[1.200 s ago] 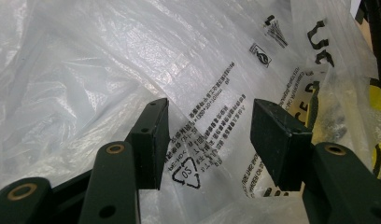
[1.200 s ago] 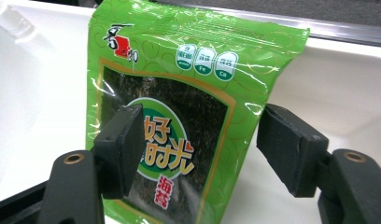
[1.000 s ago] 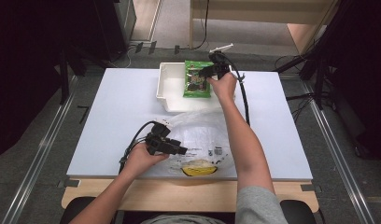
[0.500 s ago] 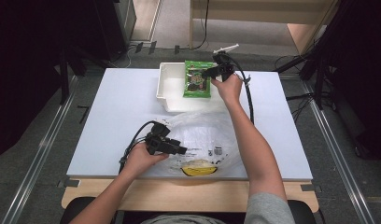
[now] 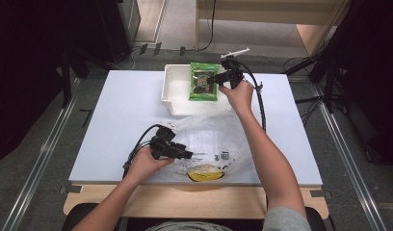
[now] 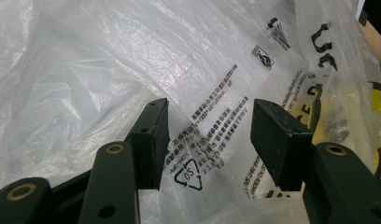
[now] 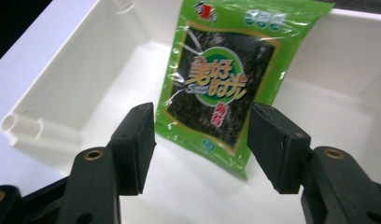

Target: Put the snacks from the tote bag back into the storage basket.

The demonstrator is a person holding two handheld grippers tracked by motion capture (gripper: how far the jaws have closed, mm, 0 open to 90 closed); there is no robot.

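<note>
**Around the work table**

A pale blue-white table (image 5: 117,120) sits on a light wooden board (image 5: 185,204) that shows along its near edge. Grey floor (image 5: 35,159) lies on both sides, with metal rails (image 5: 45,159) running along it left and right. Beyond the far edge stands a wooden frame (image 5: 262,12) on light flooring, and cables with plugs (image 5: 146,48) lie on the floor near it. Dark equipment stands (image 5: 69,72) rise at the left, and another (image 5: 329,72) at the right.
</note>
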